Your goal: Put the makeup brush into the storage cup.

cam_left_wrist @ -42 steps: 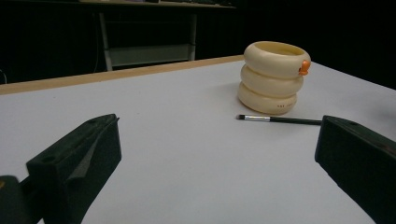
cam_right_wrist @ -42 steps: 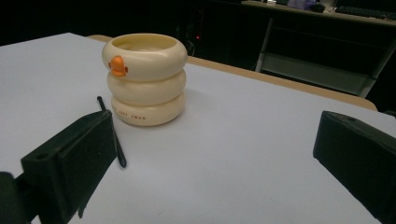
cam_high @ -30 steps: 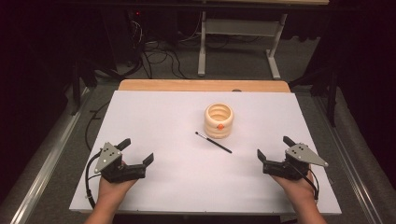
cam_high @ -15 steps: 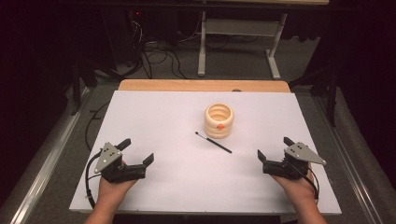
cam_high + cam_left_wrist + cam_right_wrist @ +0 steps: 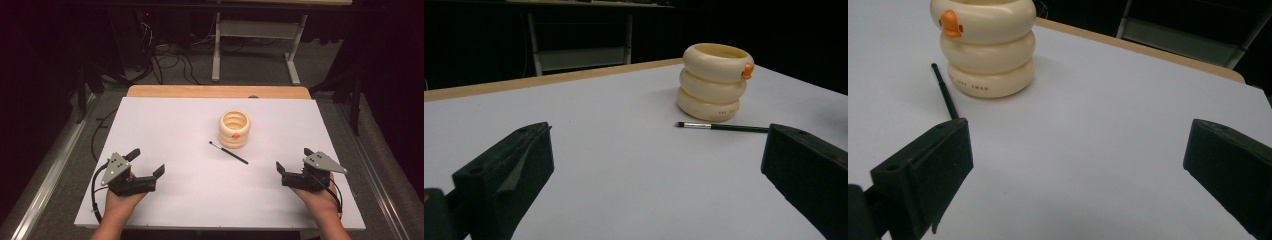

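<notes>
Near table edge, grippers unmoved (open)

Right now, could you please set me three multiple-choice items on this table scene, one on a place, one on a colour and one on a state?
1. Where does the brush lie?
A. Inside the holder
B. Flat on the table, just in front of the holder
C. Between the left gripper's jaws

2. What colour is the small duck figure on the holder?
A. Orange
B. Blue
C. Green

3. How do the jaws of the left gripper and right gripper stand?
A. Both shut on the brush
B. Left shut, right open
C. Both open and empty

Answers:
1. B, since the high view shows the brush on the white table, on the person's side of the cream holder.
2. A, since the right gripper view shows an orange duck at the rim.
3. C, since each gripper view shows its jaws wide apart, nothing between.
</notes>
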Demonstrator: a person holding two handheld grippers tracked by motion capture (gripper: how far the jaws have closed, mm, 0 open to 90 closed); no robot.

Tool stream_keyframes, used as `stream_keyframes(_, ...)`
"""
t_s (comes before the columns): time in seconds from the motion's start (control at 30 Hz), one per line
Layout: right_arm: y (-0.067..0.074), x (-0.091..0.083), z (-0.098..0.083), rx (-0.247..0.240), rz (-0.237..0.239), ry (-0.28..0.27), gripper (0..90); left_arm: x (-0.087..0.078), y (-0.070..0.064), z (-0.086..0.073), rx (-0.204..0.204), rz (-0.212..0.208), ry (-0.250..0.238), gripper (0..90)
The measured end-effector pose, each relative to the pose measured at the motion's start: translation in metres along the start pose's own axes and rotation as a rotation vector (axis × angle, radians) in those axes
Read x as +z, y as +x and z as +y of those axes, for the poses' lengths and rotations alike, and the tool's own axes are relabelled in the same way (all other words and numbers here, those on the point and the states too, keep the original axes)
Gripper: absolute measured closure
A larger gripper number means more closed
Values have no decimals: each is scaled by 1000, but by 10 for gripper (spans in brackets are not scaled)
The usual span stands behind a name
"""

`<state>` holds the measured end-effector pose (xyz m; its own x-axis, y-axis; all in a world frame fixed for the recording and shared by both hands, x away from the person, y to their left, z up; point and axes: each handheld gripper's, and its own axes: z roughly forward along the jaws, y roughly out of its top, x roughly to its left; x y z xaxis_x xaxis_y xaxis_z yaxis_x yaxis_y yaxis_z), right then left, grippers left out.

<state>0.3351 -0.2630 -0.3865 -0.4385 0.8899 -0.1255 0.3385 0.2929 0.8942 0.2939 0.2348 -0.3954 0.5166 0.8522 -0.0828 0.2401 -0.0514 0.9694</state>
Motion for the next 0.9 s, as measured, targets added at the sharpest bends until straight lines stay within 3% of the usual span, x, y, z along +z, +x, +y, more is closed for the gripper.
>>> stream_keyframes(0.53,-1,5,-2,1,0,108,8,1,-1,0,6,-8,6,10)
stream_keyframes(0.9,-1,13,-6,-16,13,225,11,1,-1,0,10,-10,9,10)
